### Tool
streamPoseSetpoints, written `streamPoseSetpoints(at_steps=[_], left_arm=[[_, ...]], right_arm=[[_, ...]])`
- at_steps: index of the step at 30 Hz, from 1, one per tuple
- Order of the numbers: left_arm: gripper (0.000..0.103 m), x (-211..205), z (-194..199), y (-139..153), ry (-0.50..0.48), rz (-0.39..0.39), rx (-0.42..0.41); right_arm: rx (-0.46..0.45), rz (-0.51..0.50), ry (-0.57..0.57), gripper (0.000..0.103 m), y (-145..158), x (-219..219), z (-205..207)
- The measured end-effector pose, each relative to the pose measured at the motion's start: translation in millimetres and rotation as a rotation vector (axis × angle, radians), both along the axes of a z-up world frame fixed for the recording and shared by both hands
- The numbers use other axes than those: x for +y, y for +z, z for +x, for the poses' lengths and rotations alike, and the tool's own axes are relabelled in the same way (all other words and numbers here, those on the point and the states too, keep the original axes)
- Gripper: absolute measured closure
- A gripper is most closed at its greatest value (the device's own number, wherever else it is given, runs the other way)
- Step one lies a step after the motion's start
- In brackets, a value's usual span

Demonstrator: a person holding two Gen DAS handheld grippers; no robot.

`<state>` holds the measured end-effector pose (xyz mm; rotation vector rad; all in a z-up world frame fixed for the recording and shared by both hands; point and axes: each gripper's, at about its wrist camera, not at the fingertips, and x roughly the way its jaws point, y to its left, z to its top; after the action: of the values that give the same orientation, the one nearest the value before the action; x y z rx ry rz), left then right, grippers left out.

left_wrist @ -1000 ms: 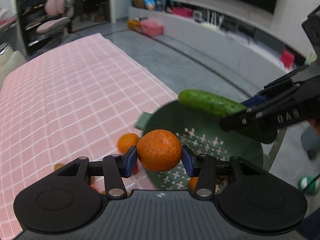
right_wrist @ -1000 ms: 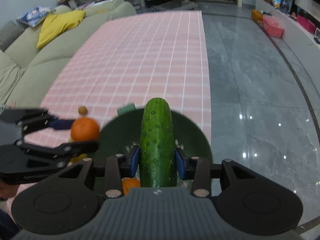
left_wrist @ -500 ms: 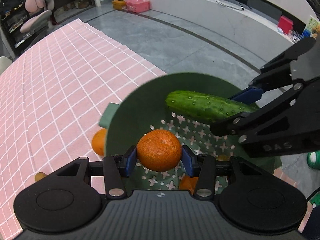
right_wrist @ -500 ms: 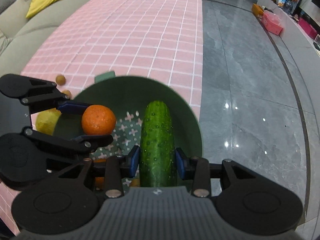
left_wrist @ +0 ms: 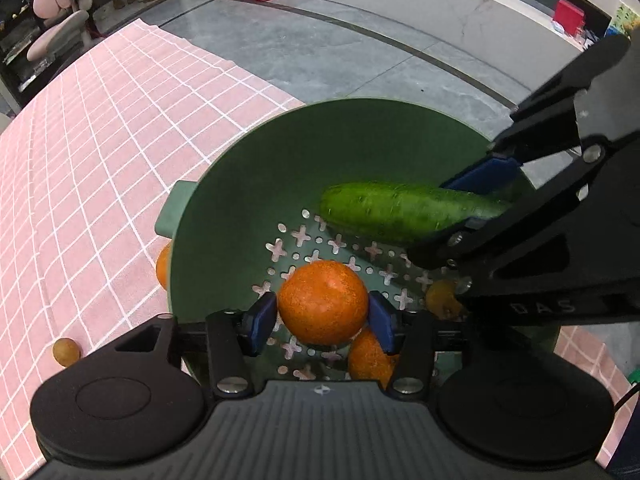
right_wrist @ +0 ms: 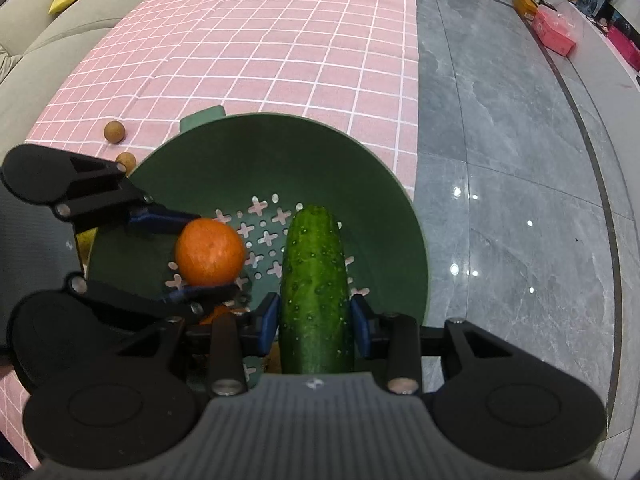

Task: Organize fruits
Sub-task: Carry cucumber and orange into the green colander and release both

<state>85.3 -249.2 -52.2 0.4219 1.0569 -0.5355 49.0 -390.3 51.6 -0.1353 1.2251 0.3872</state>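
Note:
A green colander stands at the near corner of the pink checked tablecloth. My left gripper hangs inside it with its jaws opening. An orange sits between the blue pads, which stand slightly off its sides. My right gripper is shut on a cucumber, held lengthwise low over the perforated bottom on the colander's right side. Another orange and a small orange fruit lie in the colander under the grippers.
An orange lies outside the colander's left wall, with a yellow fruit near it. Small brown fruits rest on the cloth. The table edge drops to a grey floor on the right; a sofa runs along the left.
Both grippers have sunk into the colander. The left pads have spread away from the orange, which now sits lower between them. The cucumber stays gripped.

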Motion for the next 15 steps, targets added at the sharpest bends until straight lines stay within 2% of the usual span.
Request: streamPoseSetpoints(at_steps=[2, 7, 13, 15], left_arm=[[0.032, 0.1, -2.8, 4.7, -0.002, -0.01, -0.016], [0.031, 9.4, -8.2, 23.6, 0.022, -0.068, -0.035], [0.031, 36.1, -22.7, 55.2, 0.11, -0.16, -0.081], [0.028, 48.4, -27.7, 67.2, 0.14, -0.186, -0.103]], right_arm=[[-0.001, 0.031, -0.005, 0.068, 4.0, -1.4, 1.3], [-0.043, 0.087, -0.038, 0.066, 21.7, -8.5, 0.2], [-0.093, 0.158, -0.076, 0.066, 43.8, -10.8, -6.6], [-0.106, 0.183, -0.074, 0.066, 49.6, -8.1, -8.9]])
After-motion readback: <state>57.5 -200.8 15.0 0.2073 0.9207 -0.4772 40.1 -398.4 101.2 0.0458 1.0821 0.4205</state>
